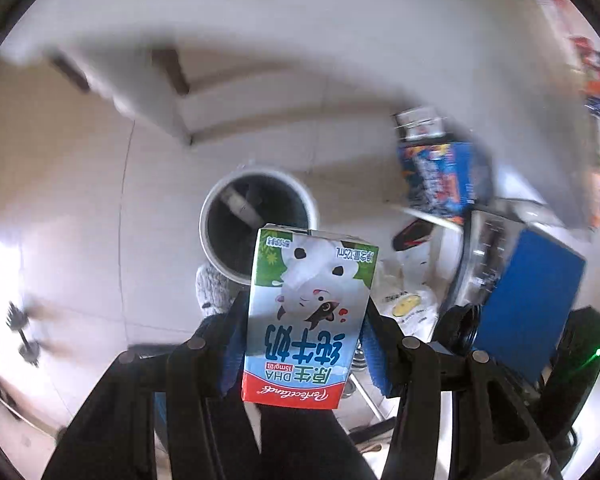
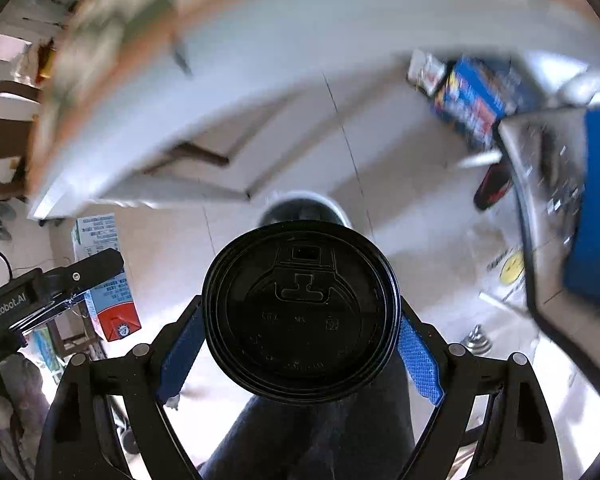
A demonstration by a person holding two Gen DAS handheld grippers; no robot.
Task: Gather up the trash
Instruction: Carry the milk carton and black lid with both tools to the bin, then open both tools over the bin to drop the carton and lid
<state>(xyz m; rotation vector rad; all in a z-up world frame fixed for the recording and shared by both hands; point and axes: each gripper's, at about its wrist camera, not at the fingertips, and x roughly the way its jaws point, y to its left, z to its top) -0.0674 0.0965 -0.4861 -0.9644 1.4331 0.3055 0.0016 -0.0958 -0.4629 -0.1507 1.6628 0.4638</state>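
My left gripper is shut on a small milk carton, white and green with a red band, its blue pads pressing both sides. It hangs above a round trash bin with a white rim and dark inside, standing on the tiled floor. My right gripper is shut on a cup with a black plastic lid; the lid fills the gap between the blue pads. The same trash bin shows just beyond the lid, mostly hidden by it. The milk carton and left gripper appear at the left of the right wrist view.
A white table's edge sweeps across the top, blurred. A blue printed box and a blue panel stand at the right, with white bags on the floor. A person's dark trouser leg is below the cup.
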